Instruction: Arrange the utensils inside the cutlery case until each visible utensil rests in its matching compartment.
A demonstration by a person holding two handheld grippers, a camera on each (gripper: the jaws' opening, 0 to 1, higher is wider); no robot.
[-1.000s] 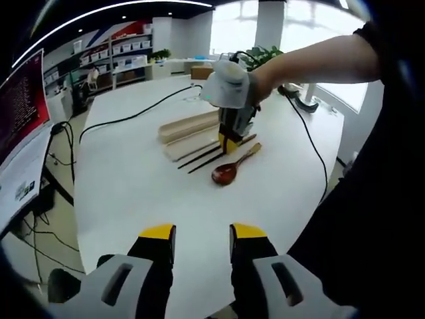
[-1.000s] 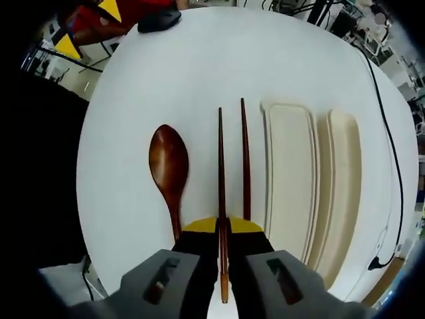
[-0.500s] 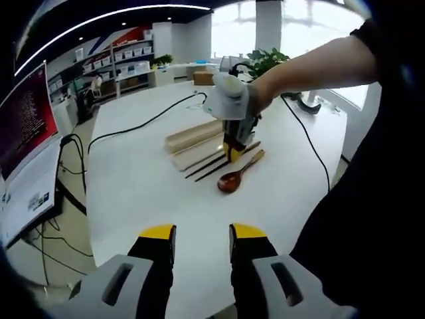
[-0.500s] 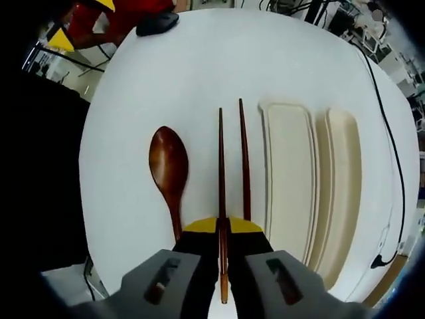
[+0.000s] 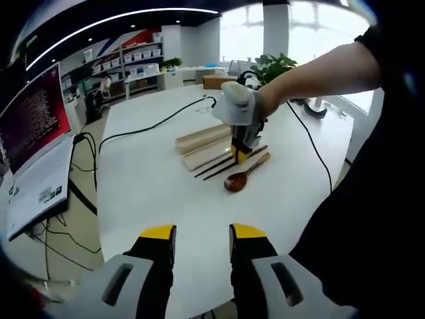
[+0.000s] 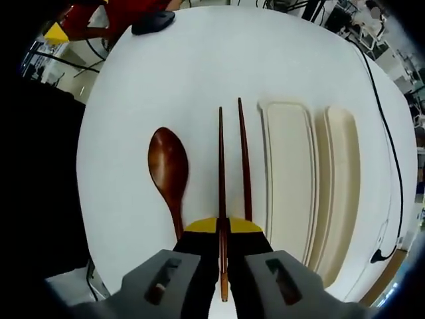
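On the white table, my right gripper (image 6: 222,224) is shut on the near end of a dark wooden chopstick (image 6: 221,166). Just to its right lies the second chopstick (image 6: 243,159). A brown wooden spoon (image 6: 169,173) rests to the left, bowl pointing away. The beige cutlery case (image 6: 290,179) lies open on the right, and its second half (image 6: 342,186) sits beside it. In the left gripper view, my left gripper (image 5: 202,236) hangs open over the table's near edge with nothing in it. Farther off, the right gripper (image 5: 242,141) stands over the chopsticks (image 5: 216,165), spoon (image 5: 243,177) and case (image 5: 199,143).
A black mouse-like object (image 6: 153,22) lies at the table's far edge. Black cables (image 5: 153,119) run across the table. A monitor (image 5: 33,116) stands off to the left, and a potted plant (image 5: 275,64) stands behind the table. The person's arm (image 5: 319,63) reaches in from the right.
The left gripper's view has drawn back and swung, so the utensils sit farther right. The right gripper stays shut on the chopstick, which has hardly moved.
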